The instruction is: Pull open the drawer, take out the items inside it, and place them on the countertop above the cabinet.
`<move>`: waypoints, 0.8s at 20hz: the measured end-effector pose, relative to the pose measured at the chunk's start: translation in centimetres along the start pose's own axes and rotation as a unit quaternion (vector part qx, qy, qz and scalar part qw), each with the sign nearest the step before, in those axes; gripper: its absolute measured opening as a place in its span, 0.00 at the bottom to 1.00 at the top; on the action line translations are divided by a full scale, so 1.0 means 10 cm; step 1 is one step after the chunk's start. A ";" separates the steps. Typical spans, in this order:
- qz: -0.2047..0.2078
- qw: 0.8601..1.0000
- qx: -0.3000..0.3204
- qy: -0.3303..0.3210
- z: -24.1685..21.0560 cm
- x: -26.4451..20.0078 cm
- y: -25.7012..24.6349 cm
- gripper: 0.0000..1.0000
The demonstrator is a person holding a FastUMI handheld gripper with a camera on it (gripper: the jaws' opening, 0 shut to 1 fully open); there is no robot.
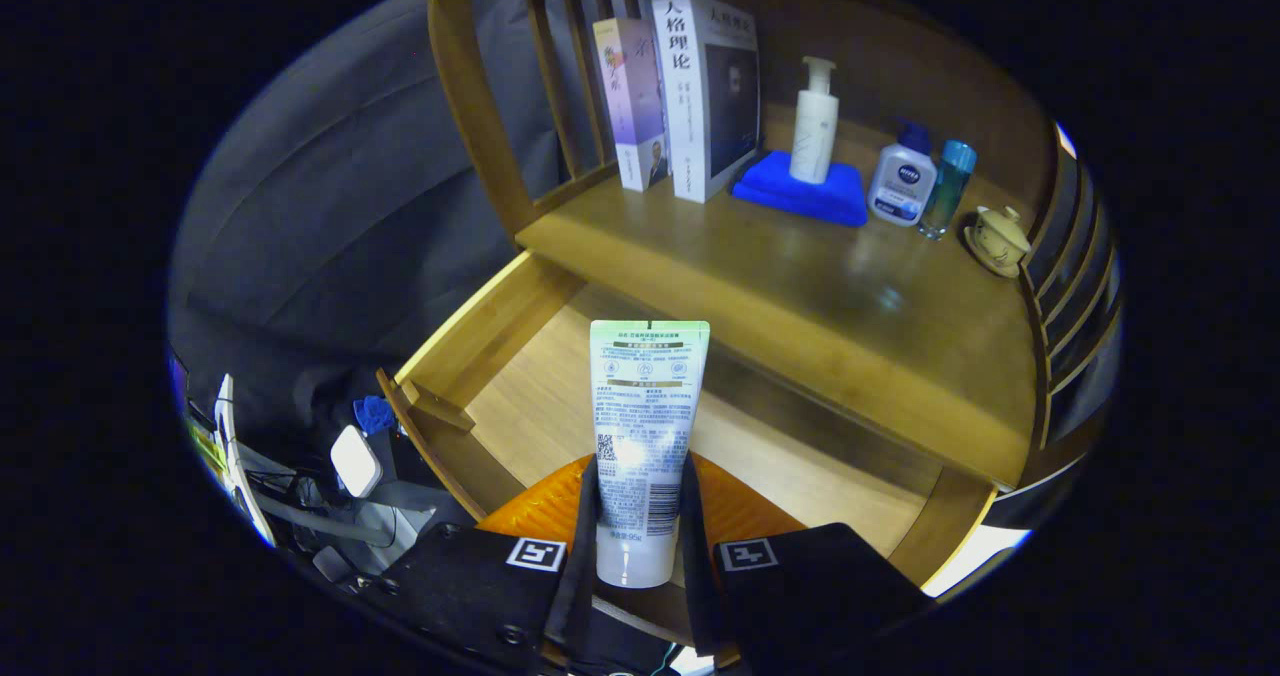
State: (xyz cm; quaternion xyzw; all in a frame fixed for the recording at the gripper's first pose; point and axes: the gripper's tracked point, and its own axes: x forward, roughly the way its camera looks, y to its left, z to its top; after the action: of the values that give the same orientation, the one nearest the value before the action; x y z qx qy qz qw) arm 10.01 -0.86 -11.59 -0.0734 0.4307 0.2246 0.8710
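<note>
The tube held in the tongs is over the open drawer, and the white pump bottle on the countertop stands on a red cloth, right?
Not quite: in the gripper view the cloth under the white pump bottle is blue, not red. The rest holds: the tongs are shut on the tube over the open drawer, and the bottle stands on the countertop.

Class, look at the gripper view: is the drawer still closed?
No. The drawer is pulled open below the countertop, and the gripper holds the tube above it.
</note>
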 end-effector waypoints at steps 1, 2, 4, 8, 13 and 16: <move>-0.007 1.000 0.005 -0.010 0.06 -0.02 -0.06 0.42; -0.015 1.000 0.015 -0.021 0.16 -0.04 -0.14 0.42; -0.024 0.998 0.044 -0.040 0.33 -0.03 -0.29 0.42; -0.043 0.991 0.107 -0.071 0.66 0.08 -0.63 0.42; -0.091 0.978 0.172 -0.078 0.80 0.31 -1.05 0.42; -0.117 0.972 0.185 -0.090 0.87 0.42 -1.26 0.41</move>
State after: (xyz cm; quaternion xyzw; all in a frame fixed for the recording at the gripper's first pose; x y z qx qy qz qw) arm 24.17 -7.95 -10.33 0.0594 0.3729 0.0428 0.9250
